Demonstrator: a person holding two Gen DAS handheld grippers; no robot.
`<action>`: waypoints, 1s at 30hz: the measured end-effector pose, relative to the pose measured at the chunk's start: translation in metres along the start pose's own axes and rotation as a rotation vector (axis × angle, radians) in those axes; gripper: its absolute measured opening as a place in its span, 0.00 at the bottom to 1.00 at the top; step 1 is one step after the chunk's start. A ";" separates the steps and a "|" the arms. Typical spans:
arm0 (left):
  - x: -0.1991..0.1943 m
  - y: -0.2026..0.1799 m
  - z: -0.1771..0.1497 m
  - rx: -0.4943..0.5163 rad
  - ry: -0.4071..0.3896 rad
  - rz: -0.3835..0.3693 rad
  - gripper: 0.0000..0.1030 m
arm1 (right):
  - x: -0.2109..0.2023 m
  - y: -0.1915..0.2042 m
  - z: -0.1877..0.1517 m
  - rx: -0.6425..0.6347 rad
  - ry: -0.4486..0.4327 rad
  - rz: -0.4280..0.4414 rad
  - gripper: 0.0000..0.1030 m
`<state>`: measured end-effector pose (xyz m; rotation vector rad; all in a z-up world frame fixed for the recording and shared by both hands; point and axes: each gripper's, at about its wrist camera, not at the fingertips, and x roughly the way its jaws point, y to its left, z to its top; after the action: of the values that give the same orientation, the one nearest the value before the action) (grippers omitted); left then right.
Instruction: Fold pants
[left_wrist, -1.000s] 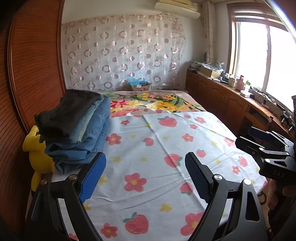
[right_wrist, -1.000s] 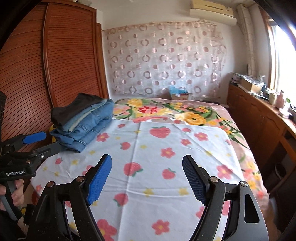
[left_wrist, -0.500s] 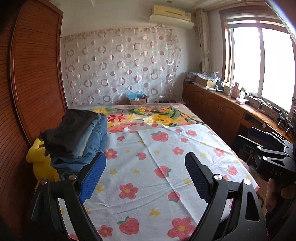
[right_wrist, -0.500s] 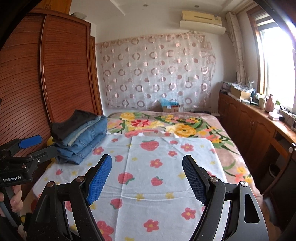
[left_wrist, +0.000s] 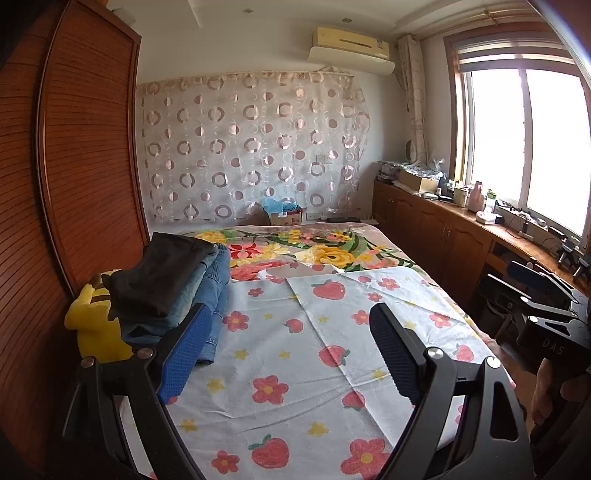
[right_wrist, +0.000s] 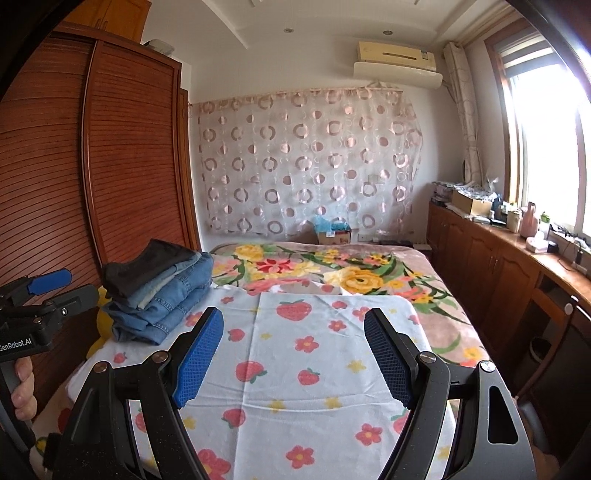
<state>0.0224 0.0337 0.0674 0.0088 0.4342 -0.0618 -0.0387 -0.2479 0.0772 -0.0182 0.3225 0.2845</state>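
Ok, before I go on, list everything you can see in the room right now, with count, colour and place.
folded pants stack: one stack, black on top, blue denim below, left side of the bed
strawberry sheet: one, white with red prints, spread on the bed
floral blanket: one, pink, yellow, green, far end of the bed
yellow plush: one, beside the stack by the wardrobe
wardrobe: one, brown, left wall
curtain: one, pink circles, back wall
air conditioner: one, cream, high on the back wall
cardboard box: one, beyond the bed
left gripper: black, blue pads, open
right gripper: same, open
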 end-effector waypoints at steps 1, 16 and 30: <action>0.000 0.000 0.000 0.001 0.001 0.001 0.85 | 0.000 -0.001 0.001 0.001 -0.005 -0.004 0.78; 0.000 0.001 -0.001 0.001 0.004 0.000 0.85 | 0.004 -0.004 0.002 -0.004 -0.008 -0.005 0.78; -0.001 0.001 0.000 0.001 0.005 0.000 0.85 | 0.005 -0.003 0.002 -0.003 -0.008 -0.006 0.78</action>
<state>0.0220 0.0350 0.0677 0.0098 0.4393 -0.0624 -0.0328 -0.2495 0.0771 -0.0212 0.3136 0.2787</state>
